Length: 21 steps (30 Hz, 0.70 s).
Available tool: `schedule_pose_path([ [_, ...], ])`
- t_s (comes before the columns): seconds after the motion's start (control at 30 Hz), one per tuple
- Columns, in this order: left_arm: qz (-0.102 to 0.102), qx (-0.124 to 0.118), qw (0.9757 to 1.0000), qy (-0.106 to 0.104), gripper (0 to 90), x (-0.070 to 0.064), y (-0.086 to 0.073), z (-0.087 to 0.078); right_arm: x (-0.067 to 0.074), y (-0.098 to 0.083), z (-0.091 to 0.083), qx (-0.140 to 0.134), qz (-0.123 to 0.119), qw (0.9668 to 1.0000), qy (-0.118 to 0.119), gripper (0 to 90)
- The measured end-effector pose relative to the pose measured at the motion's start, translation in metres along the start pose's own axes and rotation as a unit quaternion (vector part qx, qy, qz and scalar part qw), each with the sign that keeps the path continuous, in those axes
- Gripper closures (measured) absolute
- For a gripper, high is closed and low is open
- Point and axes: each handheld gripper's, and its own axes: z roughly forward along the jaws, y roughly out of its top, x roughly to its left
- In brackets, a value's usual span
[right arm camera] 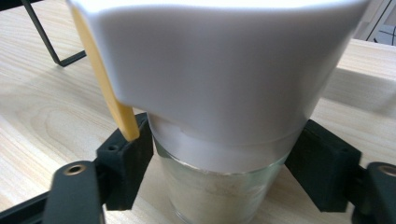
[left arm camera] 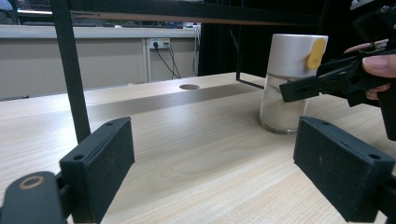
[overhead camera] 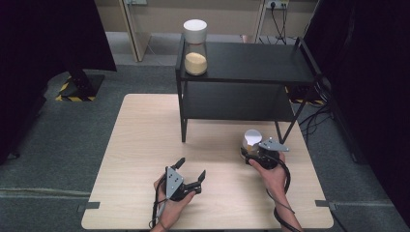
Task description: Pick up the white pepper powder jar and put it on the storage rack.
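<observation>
Two jars are appearing in this scene, and the one in hand is the small glass jar (right arm camera: 219,186) with a white lid (right arm camera: 210,70) and a yellow tab (right arm camera: 109,100), standing upright on the wooden table (overhead camera: 140,159) just in front of the black shelf unit (overhead camera: 251,63). The right gripper (right arm camera: 219,175) is clasping this jar on the glass just below the lid, one pad on each side, a hold that judging by its height is keeping the load upright for lifting. The left gripper (left arm camera: 215,163) is waiting with its jaws spread wide and nothing between them, resting low near the table's front edge, apparently keeping clear. A second, taller jar (overhead camera: 195,46) of tan grains is standing on the shelf's top at the left end. No brand, label or writing is legible on either jar.
</observation>
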Motion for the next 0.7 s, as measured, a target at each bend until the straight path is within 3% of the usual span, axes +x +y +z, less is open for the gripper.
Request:
schedule_pose_path([
  [0.47,0.002,-0.001,1.0,0.001,12.0,-0.001,0.0,0.0,0.005,-0.012,-0.001,-0.023,-0.003,0.9996,-0.013,30.5],
  [0.7,0.003,-0.001,1.0,0.002,12.0,-0.001,0.0,0.0,0.008,-0.02,-0.016,-0.053,0.004,0.9983,-0.023,30.6],
])
